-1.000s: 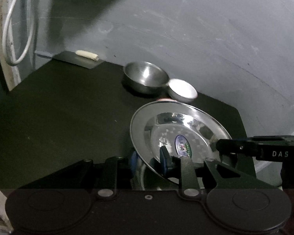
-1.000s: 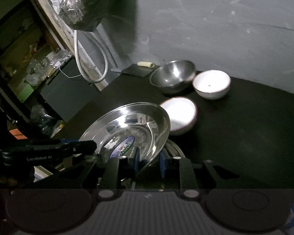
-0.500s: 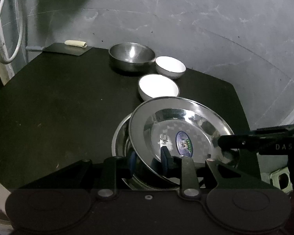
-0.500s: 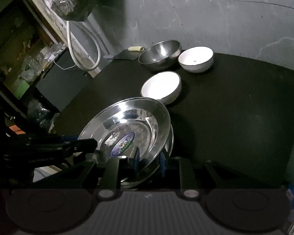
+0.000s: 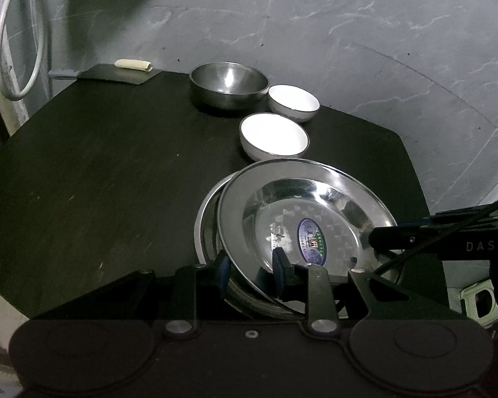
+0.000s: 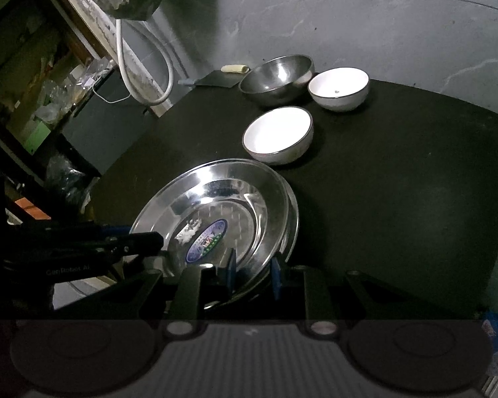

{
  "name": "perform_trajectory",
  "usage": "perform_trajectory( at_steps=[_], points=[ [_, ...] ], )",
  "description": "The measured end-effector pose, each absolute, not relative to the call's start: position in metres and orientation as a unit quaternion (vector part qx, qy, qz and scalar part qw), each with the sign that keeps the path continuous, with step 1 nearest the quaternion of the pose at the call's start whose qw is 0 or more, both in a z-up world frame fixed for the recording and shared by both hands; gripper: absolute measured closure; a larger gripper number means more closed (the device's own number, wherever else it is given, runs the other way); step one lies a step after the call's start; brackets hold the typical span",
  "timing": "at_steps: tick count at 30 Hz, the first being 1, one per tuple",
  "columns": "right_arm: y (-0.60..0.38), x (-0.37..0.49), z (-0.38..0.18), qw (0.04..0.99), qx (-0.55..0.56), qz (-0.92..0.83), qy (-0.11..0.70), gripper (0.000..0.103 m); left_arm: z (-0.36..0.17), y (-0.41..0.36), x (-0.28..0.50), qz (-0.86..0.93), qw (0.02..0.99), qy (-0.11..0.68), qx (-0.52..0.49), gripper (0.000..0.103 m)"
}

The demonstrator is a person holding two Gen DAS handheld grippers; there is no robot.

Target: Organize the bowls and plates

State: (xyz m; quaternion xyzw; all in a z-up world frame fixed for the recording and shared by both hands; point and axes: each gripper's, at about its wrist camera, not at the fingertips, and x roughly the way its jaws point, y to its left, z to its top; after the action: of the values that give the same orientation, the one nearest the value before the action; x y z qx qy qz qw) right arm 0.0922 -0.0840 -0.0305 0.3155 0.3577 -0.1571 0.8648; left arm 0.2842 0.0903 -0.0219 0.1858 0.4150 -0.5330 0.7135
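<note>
A steel plate with a blue sticker [image 5: 308, 219] [image 6: 215, 212] lies on top of a second steel plate [image 5: 206, 219] [image 6: 292, 222] on the black table. My left gripper [image 5: 250, 273] straddles the top plate's near rim, fingers slightly apart around it. My right gripper [image 6: 251, 273] straddles the opposite rim the same way. Beyond the plates stand a white bowl [image 5: 274, 136] [image 6: 279, 134], a second white bowl [image 5: 293, 102] [image 6: 338, 88] and a steel bowl [image 5: 229, 83] [image 6: 277, 78].
The black table [image 5: 99, 172] [image 6: 398, 192] ends near a grey wall. A flat dark slab with a pale roll [image 5: 118, 73] [image 6: 227, 73] sits at the far corner. A white hose [image 6: 139, 66] hangs left. Cluttered shelves [image 6: 33, 76] stand left.
Both grippers lowered the top plate onto the plate beneath it; it now lies nearly flat. The fingers have loosened a little around its rim.
</note>
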Motion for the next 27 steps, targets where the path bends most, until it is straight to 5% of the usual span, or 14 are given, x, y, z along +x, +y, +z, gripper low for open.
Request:
perform_trajectory(
  at_steps=[27],
  points=[
    [-0.084, 0.105, -0.036, 0.864, 0.305, -0.154, 0.37, 0.078, -0.025, 0.087, 0.285, -0.514, 0.721, 0.425, 0.189, 0.074]
  ],
)
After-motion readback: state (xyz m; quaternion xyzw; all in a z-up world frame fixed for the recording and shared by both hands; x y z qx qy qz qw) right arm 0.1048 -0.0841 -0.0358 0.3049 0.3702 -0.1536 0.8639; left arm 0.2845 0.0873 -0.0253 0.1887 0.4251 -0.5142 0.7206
